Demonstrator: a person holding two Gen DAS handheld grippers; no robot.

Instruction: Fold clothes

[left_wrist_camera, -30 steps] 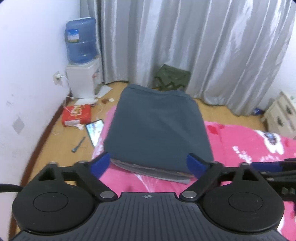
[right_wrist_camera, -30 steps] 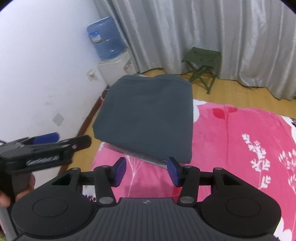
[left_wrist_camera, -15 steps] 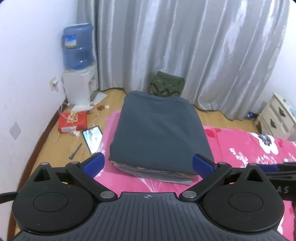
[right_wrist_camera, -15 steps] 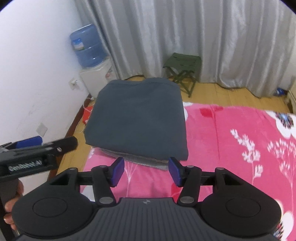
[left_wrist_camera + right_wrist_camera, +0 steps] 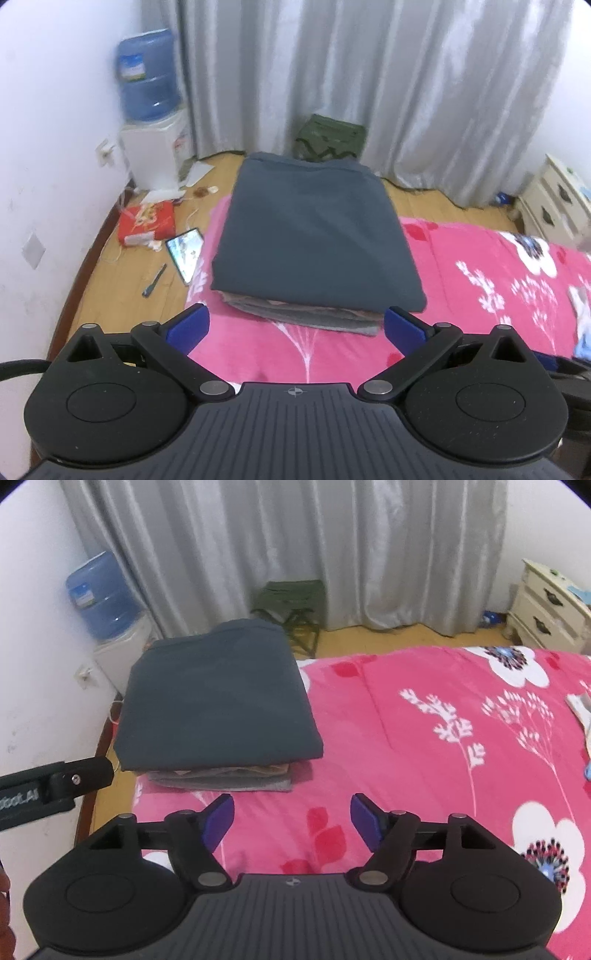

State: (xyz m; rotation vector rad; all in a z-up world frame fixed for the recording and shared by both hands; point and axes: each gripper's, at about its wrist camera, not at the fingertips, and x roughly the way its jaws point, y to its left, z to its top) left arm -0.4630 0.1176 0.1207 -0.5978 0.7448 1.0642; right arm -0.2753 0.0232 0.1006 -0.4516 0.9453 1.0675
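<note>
A stack of folded clothes lies on the left end of the pink flowered blanket (image 5: 480, 266), topped by a dark slate-blue garment (image 5: 314, 236) (image 5: 218, 701). Grey and tan layers (image 5: 306, 317) show at its near edge. My left gripper (image 5: 295, 325) stands open just short of that edge, with only blanket between its blue pads. My right gripper (image 5: 291, 812) hovers over bare blanket (image 5: 406, 720), right of the stack's near corner. Its jaws are opening and hold nothing. One black finger (image 5: 74, 775) of the left gripper reaches in at the left of the right wrist view.
Beyond the bed are a water dispenser (image 5: 151, 158) with a blue bottle, a green folding stool (image 5: 291, 598), grey curtains and a cream nightstand (image 5: 546, 609). A red box (image 5: 147, 221), a phone (image 5: 184, 251) and a pen lie on the wooden floor. Light cloth (image 5: 580, 709) shows at the right edge.
The right gripper's jaws have spread wider and it has swung rightward, so the stack now sits left in its view. The left gripper stays open and has barely moved.
</note>
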